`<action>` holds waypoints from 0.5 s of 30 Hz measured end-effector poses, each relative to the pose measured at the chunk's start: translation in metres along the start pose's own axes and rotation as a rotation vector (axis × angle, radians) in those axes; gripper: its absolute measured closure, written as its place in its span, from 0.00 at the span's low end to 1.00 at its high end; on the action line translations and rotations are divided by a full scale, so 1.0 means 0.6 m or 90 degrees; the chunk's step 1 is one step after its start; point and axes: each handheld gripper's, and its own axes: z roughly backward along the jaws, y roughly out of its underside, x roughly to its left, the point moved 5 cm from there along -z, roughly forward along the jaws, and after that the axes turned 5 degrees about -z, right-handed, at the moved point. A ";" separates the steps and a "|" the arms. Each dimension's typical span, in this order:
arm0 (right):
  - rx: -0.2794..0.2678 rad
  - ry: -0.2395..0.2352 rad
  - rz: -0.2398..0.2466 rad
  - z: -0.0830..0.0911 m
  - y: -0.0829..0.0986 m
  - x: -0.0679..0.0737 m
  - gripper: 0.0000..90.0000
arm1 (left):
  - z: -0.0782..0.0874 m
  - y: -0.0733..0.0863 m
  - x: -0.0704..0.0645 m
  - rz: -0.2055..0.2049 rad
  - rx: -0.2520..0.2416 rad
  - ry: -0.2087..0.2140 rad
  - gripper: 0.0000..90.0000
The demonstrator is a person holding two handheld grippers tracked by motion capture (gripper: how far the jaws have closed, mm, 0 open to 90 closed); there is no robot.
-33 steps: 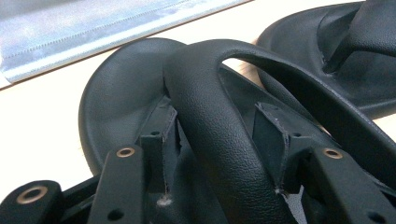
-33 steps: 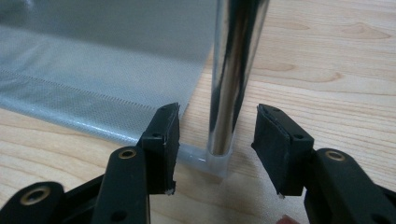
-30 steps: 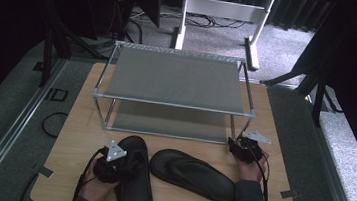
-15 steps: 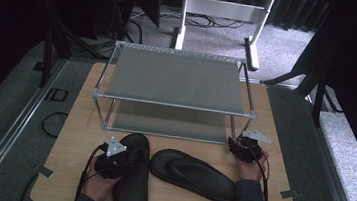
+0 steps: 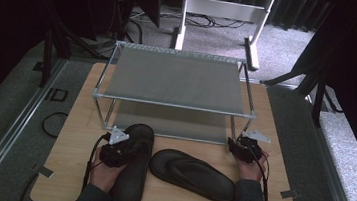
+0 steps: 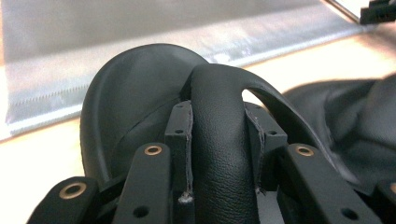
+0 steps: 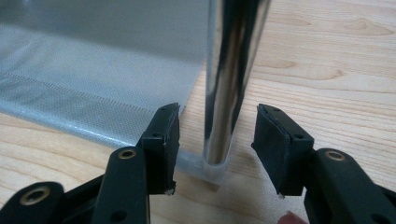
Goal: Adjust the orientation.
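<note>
Fingers [image 6: 180,140] of our left gripper [image 6: 218,140] press in from both sides on the strap [image 6: 219,130] of the left sandal [image 5: 131,168], nearly closed, with only the strap's thickness between them. From largest to smallest: our table [image 5: 74,145] is pale wood, and on its far half stands a rack [image 5: 176,77] of chrome tubes with two grey mesh shelves, one above the other. Before the rack lie two black sandals. The left sandal points toward the rack, its toe just short of the lower shelf; the right sandal [image 5: 194,175] lies crosswise beside it, and the two look to touch near their middles. Both are matte black, smooth, with a thick rounded thong strap; in the left gripper view the strap arches up from the footbed, its leathery grain plain, and the toe rim curves behind it. In the high view our left gripper [image 5: 117,150] sits over that sandal's forward half. Our right gripper [image 7: 217,140] stands wide open at the rack's near right post [image 7: 229,79], a finger [image 7: 163,140] on either side of the shiny tube and clear of it, holding nothing; we see it at that corner in the high view too [image 5: 246,149], well apart from both sandals.
</note>
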 end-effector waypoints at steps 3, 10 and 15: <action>0.001 0.000 -0.001 0.000 0.000 0.000 0.56 | -0.014 -0.010 0.011 0.007 -0.007 0.001 0.74; 0.003 0.000 -0.001 -0.001 0.000 0.000 0.56 | -0.047 -0.039 0.033 0.001 -0.018 0.002 0.74; 0.003 0.001 -0.003 -0.001 0.000 0.000 0.56 | -0.077 -0.053 0.043 -0.014 -0.022 0.000 0.74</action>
